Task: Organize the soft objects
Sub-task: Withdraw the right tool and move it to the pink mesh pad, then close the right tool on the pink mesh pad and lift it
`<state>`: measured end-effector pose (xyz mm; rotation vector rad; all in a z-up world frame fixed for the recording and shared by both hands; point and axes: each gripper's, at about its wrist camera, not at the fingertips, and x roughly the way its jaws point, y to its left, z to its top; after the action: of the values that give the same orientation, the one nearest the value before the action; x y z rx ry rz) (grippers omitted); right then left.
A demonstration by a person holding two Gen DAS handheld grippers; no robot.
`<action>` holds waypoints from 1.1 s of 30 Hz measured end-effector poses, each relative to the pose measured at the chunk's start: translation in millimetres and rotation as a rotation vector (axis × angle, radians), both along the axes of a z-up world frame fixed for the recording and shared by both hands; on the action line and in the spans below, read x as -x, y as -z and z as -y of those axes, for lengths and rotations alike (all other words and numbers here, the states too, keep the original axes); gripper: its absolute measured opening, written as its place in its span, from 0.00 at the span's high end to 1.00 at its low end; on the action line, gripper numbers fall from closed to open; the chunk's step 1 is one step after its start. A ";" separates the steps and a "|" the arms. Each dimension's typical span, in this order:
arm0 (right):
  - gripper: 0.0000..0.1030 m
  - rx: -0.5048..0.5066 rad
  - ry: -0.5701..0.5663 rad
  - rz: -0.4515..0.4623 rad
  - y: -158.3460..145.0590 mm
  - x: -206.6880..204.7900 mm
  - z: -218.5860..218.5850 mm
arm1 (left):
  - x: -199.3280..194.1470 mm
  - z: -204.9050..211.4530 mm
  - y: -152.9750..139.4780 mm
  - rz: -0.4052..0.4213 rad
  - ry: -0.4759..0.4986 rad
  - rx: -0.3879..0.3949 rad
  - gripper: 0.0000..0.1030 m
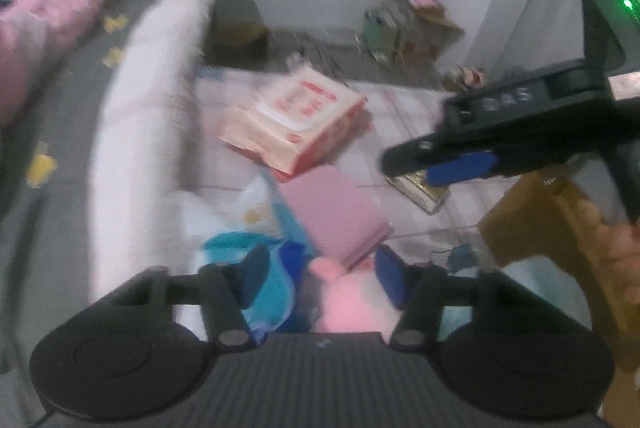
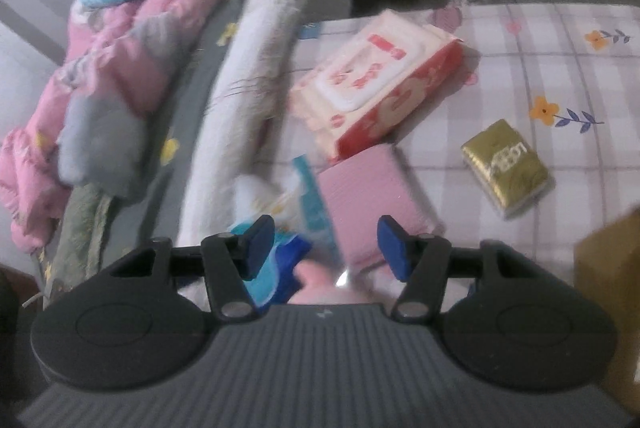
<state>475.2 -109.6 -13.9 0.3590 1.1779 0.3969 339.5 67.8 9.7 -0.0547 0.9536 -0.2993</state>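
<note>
Both views are blurred. On the checked sheet (image 2: 520, 39) lie a red-and-white wet-wipe pack (image 1: 296, 119) (image 2: 376, 79), a folded pink cloth (image 1: 336, 211) (image 2: 372, 191), a gold tissue pack (image 2: 505, 165) and a blue-and-white soft item (image 1: 264, 280) (image 2: 276, 264). A pink soft toy (image 1: 344, 304) (image 2: 320, 284) lies low between the fingers in both views. My left gripper (image 1: 322, 274) is open above it. My right gripper (image 2: 322, 248) is open; in the left wrist view it (image 1: 436, 163) hovers over the gold pack.
A white fluffy bolster (image 1: 152, 115) (image 2: 256, 67) runs along the left. Pink and blue bedding (image 2: 120, 39) is piled beyond it on a grey sheet. A brown cardboard box (image 1: 560, 228) (image 2: 612, 276) stands at right. Boxes and clutter (image 1: 408, 23) sit by the far wall.
</note>
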 end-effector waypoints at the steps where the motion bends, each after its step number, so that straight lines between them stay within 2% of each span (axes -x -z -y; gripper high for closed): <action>1: 0.48 0.002 0.002 -0.015 7.3 -10.1 -0.2 | -11.4 5.0 6.4 -0.029 0.009 0.013 0.52; 6: 0.53 -0.002 0.011 -0.077 39.3 -43.3 -2.6 | -51.8 19.8 37.1 -0.150 0.012 0.057 0.55; 13: 0.54 -0.011 0.027 -0.146 70.9 -62.9 -1.2 | -84.3 20.8 64.3 -0.255 -0.032 0.090 0.54; 16: 0.54 -0.013 0.029 -0.171 80.9 -65.7 1.5 | -94.2 18.2 73.6 -0.291 -0.061 0.095 0.50; 20: 0.54 -0.023 0.030 -0.197 92.3 -68.0 2.5 | -101.2 17.7 81.0 -0.308 -0.080 0.109 0.46; 22: 0.54 -0.030 0.032 -0.206 96.4 -69.8 2.9 | -102.3 18.8 81.3 -0.313 -0.086 0.114 0.39; 31: 0.52 -0.084 0.042 -0.259 114.3 -73.5 6.7 | -108.2 29.1 85.1 -0.308 -0.098 0.091 0.21; 33: 0.52 -0.104 0.043 -0.264 116.0 -71.5 8.5 | -108.7 32.2 85.3 -0.303 -0.103 0.082 0.20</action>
<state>546.7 -118.1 -129.8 0.5388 1.4074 0.3821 448.2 35.6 -75.6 -0.2293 1.2345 -0.2385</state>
